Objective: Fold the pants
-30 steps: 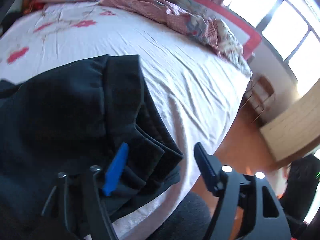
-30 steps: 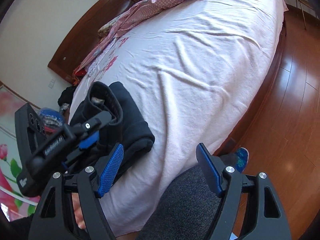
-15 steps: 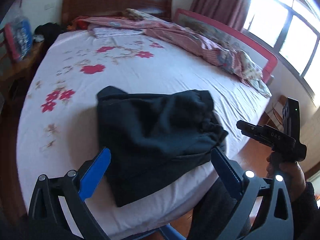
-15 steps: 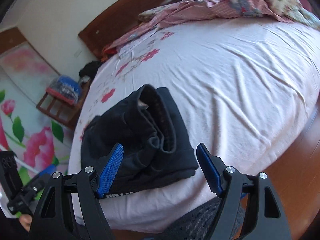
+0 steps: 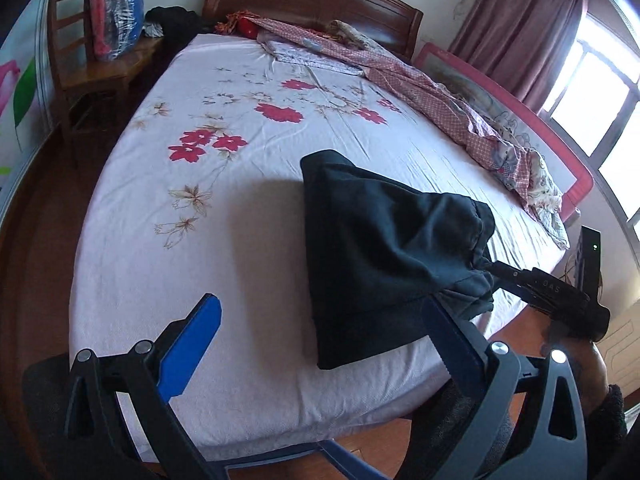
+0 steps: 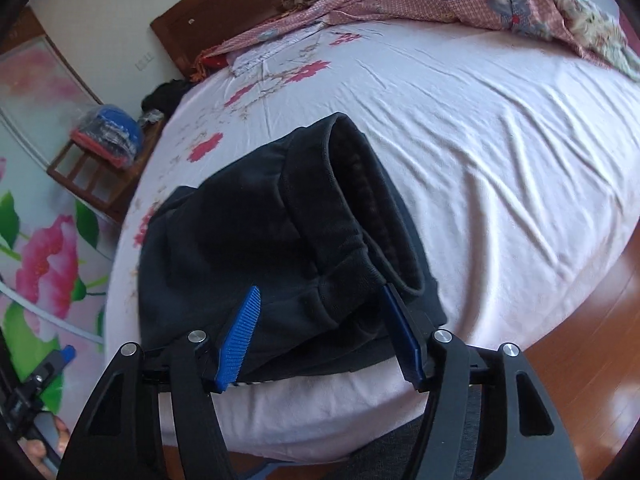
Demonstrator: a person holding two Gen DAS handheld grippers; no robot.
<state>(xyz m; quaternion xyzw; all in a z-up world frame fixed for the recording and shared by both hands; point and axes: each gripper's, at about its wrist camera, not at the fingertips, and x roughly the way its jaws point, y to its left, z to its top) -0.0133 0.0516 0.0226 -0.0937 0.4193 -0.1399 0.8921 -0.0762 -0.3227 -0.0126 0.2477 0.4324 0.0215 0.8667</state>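
The pants [image 5: 384, 256] lie folded in a dark bundle near the foot edge of the bed [image 5: 224, 216], on the white flowered sheet. The right gripper [image 6: 318, 320] is over their near end; its jaws are closing with the cloth between them, not yet pressing. The left gripper [image 5: 320, 328] stands wide open beside the pants, holding nothing.

The near corner of the black pants [image 5: 384, 248] sits behind the left gripper's right finger [image 5: 452, 340], so I can't make out that bit. Right gripper [image 5: 560, 296] pokes in from the right with its tips buried in the cloth. Chair [image 5: 80, 64] is cut off at the left edge.
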